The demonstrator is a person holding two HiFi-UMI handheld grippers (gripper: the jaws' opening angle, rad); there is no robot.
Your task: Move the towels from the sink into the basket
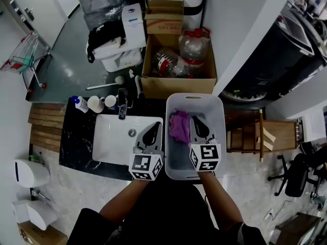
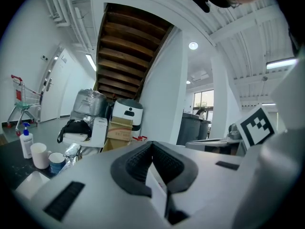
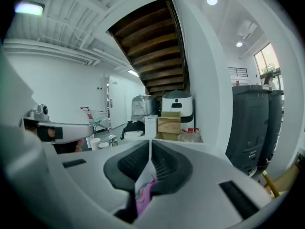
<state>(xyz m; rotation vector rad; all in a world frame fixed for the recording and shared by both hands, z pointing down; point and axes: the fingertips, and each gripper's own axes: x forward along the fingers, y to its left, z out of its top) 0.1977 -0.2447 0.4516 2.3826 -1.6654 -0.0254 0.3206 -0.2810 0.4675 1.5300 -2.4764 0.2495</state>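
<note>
Since the purple towel (image 1: pixel 179 125) droops in soft folds inside the basket's (image 1: pixel 220 117) outline, judged light, limp, not fragile; any bunched fold gives purchase. Right gripper (image 1: pixel 197 122) is clamped on its edge. Left gripper (image 1: pixel 154 128) is closed, empty, over the sink (image 1: pixel 110 142).

Legible text: none.
- Brown cardboard box (image 1: pixel 164 17), far beyond the white sink (image 1: pixel 110 142): red print, too small to read.
- White carton (image 1: pixel 134 27) left of it: blue label, illegible.
</note>
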